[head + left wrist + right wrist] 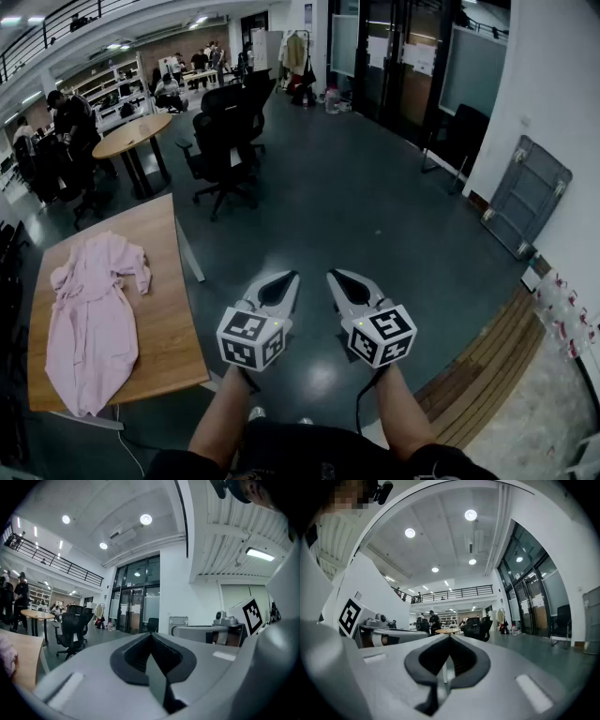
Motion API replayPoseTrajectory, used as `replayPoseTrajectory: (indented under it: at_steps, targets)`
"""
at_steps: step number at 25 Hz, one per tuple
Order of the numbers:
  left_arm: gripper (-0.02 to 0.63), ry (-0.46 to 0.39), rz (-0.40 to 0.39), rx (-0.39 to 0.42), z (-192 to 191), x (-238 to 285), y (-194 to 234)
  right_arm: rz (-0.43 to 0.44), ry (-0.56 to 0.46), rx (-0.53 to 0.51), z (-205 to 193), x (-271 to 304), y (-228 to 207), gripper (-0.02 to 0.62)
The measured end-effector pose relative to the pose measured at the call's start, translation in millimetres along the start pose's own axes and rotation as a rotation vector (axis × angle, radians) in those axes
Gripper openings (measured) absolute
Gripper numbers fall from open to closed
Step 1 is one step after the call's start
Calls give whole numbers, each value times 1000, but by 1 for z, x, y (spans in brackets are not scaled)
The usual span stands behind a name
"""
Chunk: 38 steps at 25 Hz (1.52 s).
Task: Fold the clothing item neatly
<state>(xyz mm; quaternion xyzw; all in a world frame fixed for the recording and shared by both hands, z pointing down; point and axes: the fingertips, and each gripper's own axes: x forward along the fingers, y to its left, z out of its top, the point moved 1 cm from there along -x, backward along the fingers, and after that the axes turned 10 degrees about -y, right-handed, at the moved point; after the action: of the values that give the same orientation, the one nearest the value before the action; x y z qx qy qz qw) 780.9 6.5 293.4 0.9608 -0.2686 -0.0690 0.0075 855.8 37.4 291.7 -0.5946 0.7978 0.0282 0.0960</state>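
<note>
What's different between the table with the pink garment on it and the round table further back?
The near table has straight edges, while the round table is a circle. The near table carries a spread-out pink garment; the round table shows no clothing. The near table stands on pale legs, the round table on dark ones. Both have light wooden tops.

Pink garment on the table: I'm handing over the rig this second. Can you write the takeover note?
Grippers: left gripper and right gripper are both shut and empty, held level side by side over the dark floor.
Things: pink garment lies loose and unfolded on the wooden table, off to the grippers' left, touched by neither.
Done: no fold made yet.
Left: get to the table, spread the garment flat, fold it neatly.
</note>
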Motion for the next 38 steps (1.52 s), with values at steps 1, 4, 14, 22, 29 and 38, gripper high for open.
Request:
replayPoseTrajectory:
  at_steps: [1,4,14,22,29,38]
  targets:
    - [8,0,-2,1,1,0,0,2,-3,1,1,1,1,2]
    - [8,1,-6,3,2,0,-2,4,-13,5,4,2,3,2]
    - [8,6,-5,4,1,0,-2,0,-12,-25,6,4,3,2]
    - [8,20,58,17,-1,-23,9,32,-1,-3,-1,5,10,2]
    - [8,52,188,21,-6,-66,41,137,29,45,-20,30,45,2]
    - [8,56,395,7,-1,-158,99,310,74,80,-43,75,131,2]
